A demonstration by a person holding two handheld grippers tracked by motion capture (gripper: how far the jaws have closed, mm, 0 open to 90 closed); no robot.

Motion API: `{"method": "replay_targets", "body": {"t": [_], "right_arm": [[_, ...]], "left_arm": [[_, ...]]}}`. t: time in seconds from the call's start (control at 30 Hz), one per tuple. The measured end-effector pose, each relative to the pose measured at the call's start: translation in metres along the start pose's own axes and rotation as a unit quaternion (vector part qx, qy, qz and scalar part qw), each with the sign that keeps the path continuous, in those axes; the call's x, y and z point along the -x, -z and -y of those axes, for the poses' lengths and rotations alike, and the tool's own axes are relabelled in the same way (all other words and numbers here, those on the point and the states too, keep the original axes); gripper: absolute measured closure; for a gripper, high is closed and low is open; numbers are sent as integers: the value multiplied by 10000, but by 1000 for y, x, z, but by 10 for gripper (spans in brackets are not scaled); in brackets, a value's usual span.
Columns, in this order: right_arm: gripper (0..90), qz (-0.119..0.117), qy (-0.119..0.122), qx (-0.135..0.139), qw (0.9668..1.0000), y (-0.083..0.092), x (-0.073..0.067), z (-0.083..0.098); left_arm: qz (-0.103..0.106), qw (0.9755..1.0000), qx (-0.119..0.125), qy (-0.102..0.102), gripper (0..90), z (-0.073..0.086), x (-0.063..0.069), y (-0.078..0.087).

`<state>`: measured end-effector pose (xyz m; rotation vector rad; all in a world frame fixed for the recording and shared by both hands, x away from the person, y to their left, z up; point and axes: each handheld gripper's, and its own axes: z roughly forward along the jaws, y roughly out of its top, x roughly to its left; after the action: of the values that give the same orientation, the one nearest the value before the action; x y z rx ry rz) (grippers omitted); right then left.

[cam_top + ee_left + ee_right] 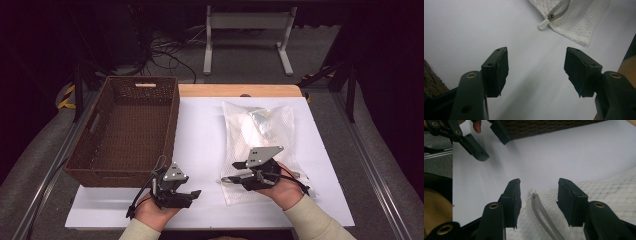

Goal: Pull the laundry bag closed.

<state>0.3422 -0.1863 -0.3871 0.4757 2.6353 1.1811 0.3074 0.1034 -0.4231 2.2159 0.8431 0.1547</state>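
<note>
A white mesh laundry bag [260,145] lies flat on the white counter [200,140], to the right of an empty brown wicker basket [127,135]. Its long axis runs from the person's edge of the counter toward the far edge, and there seems to be something pale and shiny inside its far half, though the high view is too coarse to say what. The grey zipper [541,212] runs along the bag's near end, with its white pull tab [543,24] at the corner that points toward the left tongs. The right tongs [539,195] hover over that near-left corner, jaws apart on either side of the zipper's end and not pressing it. The left tongs [536,70] stand released over bare counter, just in front of the basket, near the bag's corner but apart from it.
</note>
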Motion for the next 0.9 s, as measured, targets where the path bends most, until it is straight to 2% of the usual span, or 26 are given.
{"method": "replay_targets", "body": {"t": [0.13,0.2,0.33,0.43,0.6,0.8,0.9], "right_arm": [[575,-52,-20,-60,10000,-14,0,-5],[605,-53,-49,-99,9999,-20,0,-6],[659,-175,-141,-76,9997,-31,0,-7],[705,-134,-133,-192,9996,-40,-1,-6],[761,-93,-343,-471,9983,-49,5,-1],[759,-96,-440,-653,9968,-57,8,4],[715,-202,-458,-739,9960,-63,9,6]], "left_arm": [[-11,10000,-1,-61,384,-1,-1,-1],[9,10000,-14,7,387,-1,-1,-2],[-5,10000,-52,-71,408,-2,0,-4],[-1,10000,-50,-62,415,-2,0,-4],[-10,9999,-68,-95,424,-2,0,-4],[-1,9999,-69,-85,425,-2,1,-4],[7,9999,-79,-96,425,-2,1,-5]]}}
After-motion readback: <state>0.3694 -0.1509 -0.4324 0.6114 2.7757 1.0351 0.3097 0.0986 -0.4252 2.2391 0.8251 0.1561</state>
